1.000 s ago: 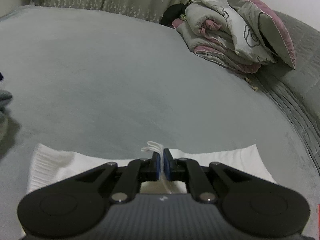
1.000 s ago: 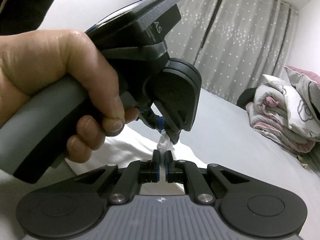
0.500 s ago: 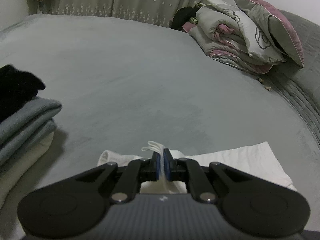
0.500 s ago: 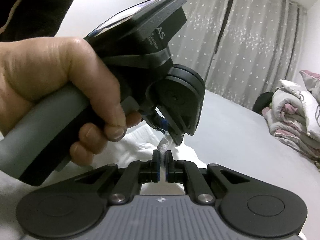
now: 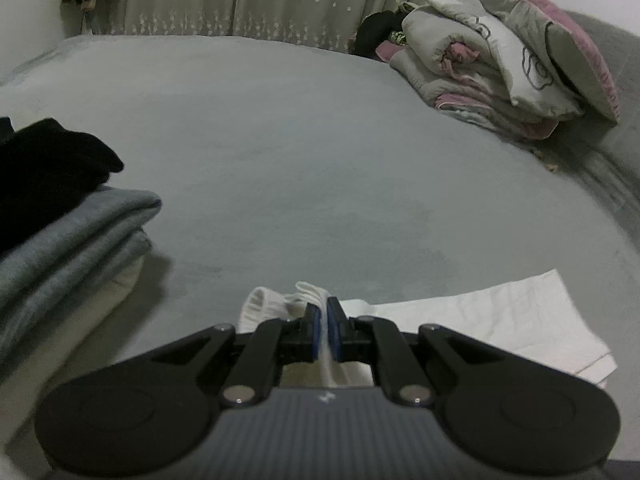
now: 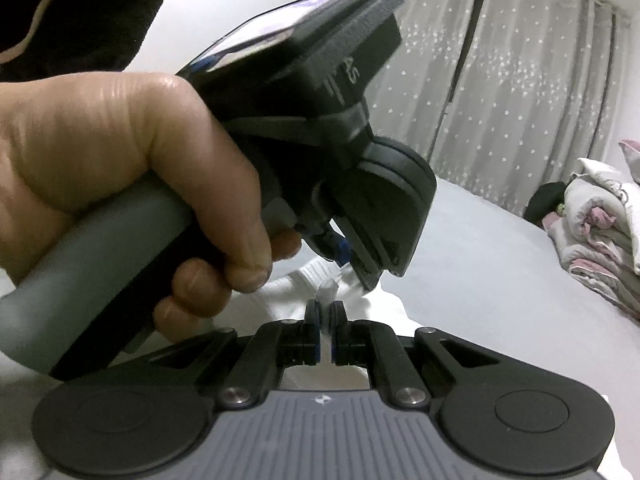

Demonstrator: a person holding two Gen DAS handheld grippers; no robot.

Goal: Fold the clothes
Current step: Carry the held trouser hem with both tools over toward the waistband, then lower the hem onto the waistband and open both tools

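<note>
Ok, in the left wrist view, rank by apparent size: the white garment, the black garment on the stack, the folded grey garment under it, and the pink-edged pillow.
1. Folded grey garment, though nearness to the camera inflates it.
2-4. Black garment, pink-edged pillow and white garment look alike; the white one is partly hidden and the black one runs off frame, so I would not rank them.

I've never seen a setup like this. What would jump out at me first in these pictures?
Probably the hand filling the left of the right wrist view, gripping the left gripper shut on a white garment. The right gripper pinches it just below. Left of them sits a stack of folded clothes.
</note>
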